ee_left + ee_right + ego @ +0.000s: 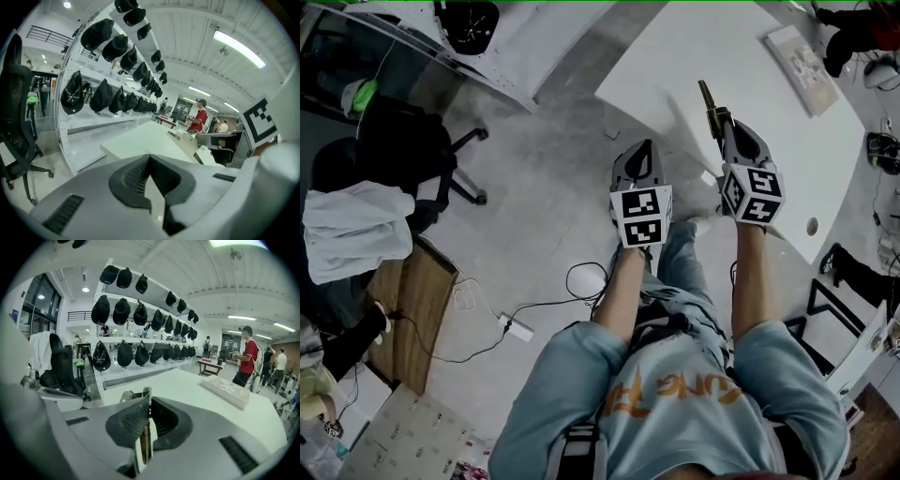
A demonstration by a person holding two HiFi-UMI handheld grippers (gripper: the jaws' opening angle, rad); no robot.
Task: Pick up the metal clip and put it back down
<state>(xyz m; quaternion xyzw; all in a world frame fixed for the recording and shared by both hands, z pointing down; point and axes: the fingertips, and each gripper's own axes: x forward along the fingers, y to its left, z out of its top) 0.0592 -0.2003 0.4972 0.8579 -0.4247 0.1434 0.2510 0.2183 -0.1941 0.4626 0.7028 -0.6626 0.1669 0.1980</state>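
The only lettering is the orange print on the person's light blue shirt, seen upside down in the head view. One part seems to read "KUNG" and the rest cannot be made out. The cubes on the left claw and right claw carry black-and-white square code markers. The print on the flat white pad on the worktop is too small to read.

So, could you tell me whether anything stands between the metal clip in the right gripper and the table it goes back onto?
Nothing visible does. The right gripper is shut on the metal clip over the white table, and the tabletop under it is bare. The flat box lies well off to one side.
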